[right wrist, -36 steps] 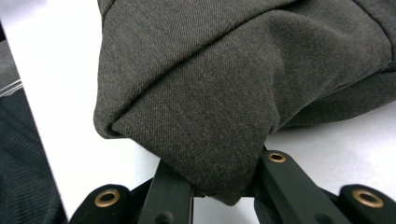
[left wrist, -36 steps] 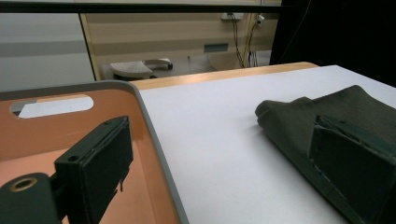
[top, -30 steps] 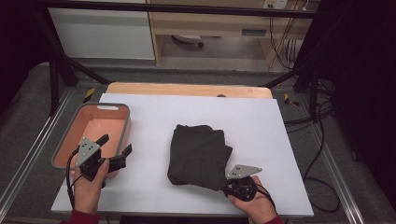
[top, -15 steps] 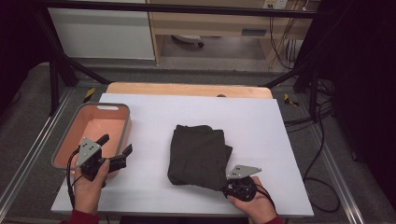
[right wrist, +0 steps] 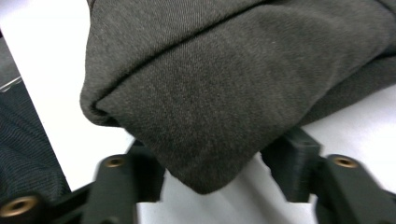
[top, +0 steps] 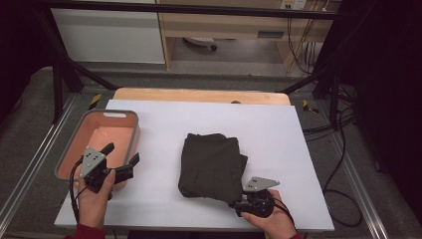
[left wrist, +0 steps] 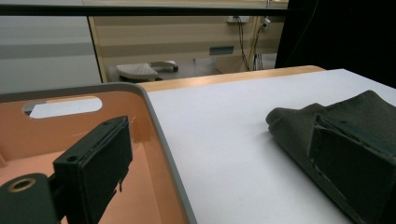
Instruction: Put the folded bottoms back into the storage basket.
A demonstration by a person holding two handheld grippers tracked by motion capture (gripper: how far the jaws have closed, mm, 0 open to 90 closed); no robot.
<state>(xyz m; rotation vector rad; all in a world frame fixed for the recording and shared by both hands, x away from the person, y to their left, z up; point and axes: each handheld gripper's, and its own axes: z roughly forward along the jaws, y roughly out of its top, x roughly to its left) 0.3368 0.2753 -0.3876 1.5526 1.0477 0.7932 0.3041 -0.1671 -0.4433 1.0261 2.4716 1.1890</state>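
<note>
Left gripper (top: 121, 159): jaws spread wide, nothing between them, poised over the near rim of the pink tub (top: 130, 117). Tub interior looks bare.

Ahead and to its right across the white table cover (top: 278, 129): dark folded garment (top: 211, 164), lying flat in a compact stack, well apart from the tub.

Right gripper (top: 238, 203): at the garment's near right corner. Its jaws have just been opening; that corner (right wrist: 205, 140) sits between them, pads no longer pressing.

Judgement: folding appears finished, corner just let go. Remaining, if anything: moving the bundle into the tub.
</note>
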